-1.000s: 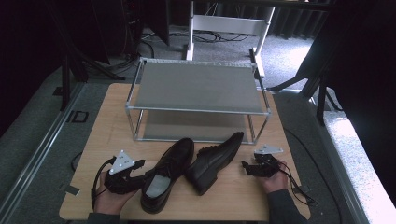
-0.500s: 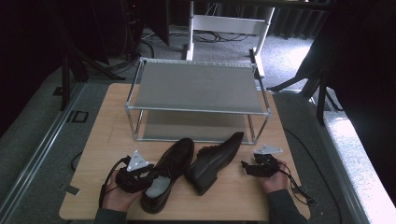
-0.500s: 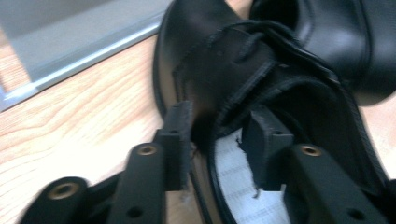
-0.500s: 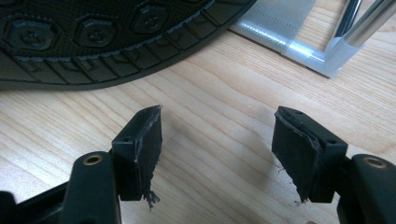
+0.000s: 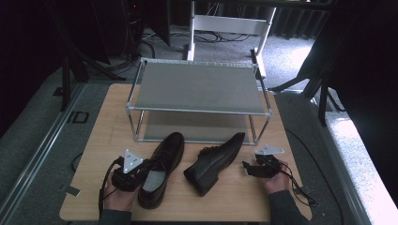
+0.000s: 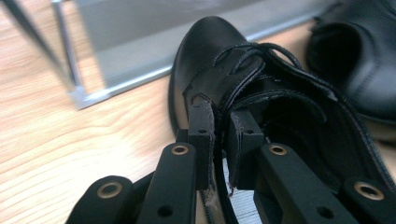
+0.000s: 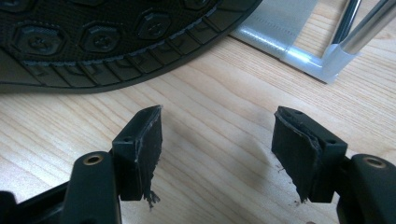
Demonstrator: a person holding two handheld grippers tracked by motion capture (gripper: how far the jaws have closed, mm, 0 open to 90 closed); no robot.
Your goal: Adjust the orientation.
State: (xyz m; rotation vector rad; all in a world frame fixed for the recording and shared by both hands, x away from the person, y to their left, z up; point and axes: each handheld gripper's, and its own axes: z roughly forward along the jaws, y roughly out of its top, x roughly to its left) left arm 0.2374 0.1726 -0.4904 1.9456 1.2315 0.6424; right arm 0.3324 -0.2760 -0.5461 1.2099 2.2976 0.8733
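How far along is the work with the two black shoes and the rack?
Nothing is racked yet: both shelves of the rack hold nothing. In hand: the left gripper has just been closing its jaws on the upright shoe's side wall. Left: the tipped shoe; the right gripper waits open.

Dim room around, dark at the left and right edges of the high view; brightest on the grey floor (image 5: pixel 300 56) behind the rack (image 5: pixel 197 86) and on the wooden bench (image 5: pixel 108 126). Soft shadow under the rack's top shelf. Slight grain and low sharpness overall. In the left gripper view, sharp on the shoe (image 6: pixel 243 88), blurred on the near black fingers (image 6: pixel 201 126). In the right gripper view, pale glare on the metal rack corner (image 7: pixel 327 60).
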